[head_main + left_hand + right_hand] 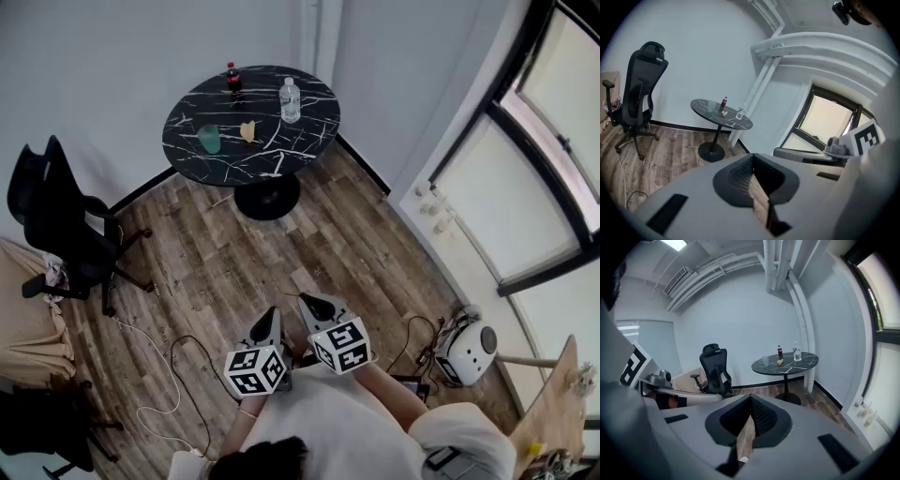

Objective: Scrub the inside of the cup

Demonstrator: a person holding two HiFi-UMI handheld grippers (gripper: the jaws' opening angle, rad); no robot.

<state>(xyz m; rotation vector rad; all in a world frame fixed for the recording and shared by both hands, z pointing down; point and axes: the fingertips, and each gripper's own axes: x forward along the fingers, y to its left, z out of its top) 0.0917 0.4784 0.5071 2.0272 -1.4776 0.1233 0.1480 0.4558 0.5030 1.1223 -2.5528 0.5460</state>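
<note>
Grey left claw (269,317), right claw (307,302): closed, adjacent, angled down.

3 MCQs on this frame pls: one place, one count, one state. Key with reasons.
1. The left gripper and right gripper are:
A) both shut, empty
B) both open
C) one open, one shut

2. The cup is:
A) in the left gripper
B) in the right gripper
C) on the table

3. Bottles on the table:
A) one
B) two
C) four

Key:
1 A: each gripper view shows the jaws together with nothing between them.
2 C: in the head view the cup stands on the round table, far from both grippers.
3 B: only a cola bottle and a water bottle stand there.
</note>
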